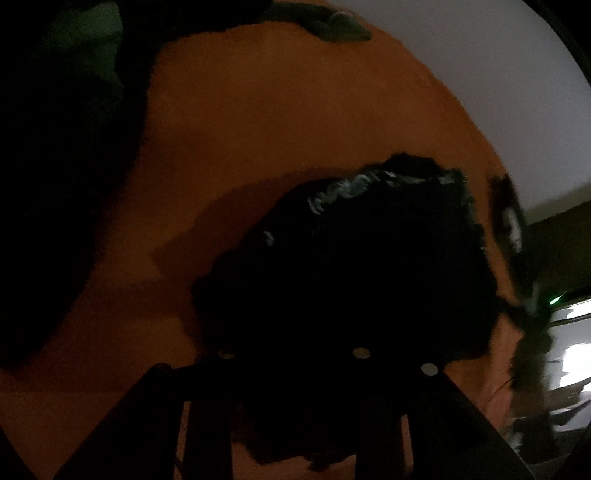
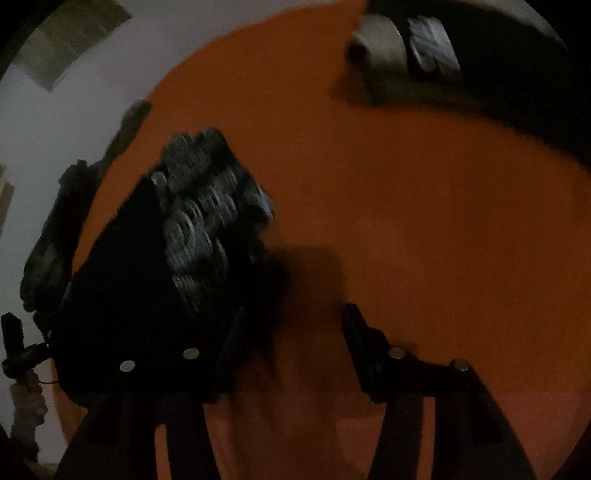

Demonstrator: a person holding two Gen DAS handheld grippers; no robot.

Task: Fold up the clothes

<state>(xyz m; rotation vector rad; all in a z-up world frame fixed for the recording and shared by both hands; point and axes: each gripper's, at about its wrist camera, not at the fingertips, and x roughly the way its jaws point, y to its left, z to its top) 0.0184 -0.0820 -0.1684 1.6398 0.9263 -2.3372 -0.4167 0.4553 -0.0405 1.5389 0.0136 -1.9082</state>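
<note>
A black garment (image 1: 332, 277) with a silvery pattern along its far edge lies bunched on the orange table (image 1: 295, 110). It covers the tips of my left gripper (image 1: 295, 369), whose dark fingers stand partly apart. Whether the pads press on the cloth is lost in the dark. In the right wrist view the same garment (image 2: 140, 295), silver-patterned (image 2: 199, 221), lies at the left. My right gripper (image 2: 295, 314) is open over bare orange table (image 2: 406, 221). Its left finger (image 2: 229, 343) sits at the garment's edge and its right finger (image 2: 362, 332) is clear of it.
A dark heap of clothes (image 1: 55, 166) fills the left, with a greenish piece (image 1: 343, 27) at the far edge. Another dark garment with pale parts (image 2: 388, 48) lies at the far right. Pale floor (image 2: 55, 129) shows beyond the table's rounded edge. Blurred dark shapes (image 1: 532, 332) hang at the right.
</note>
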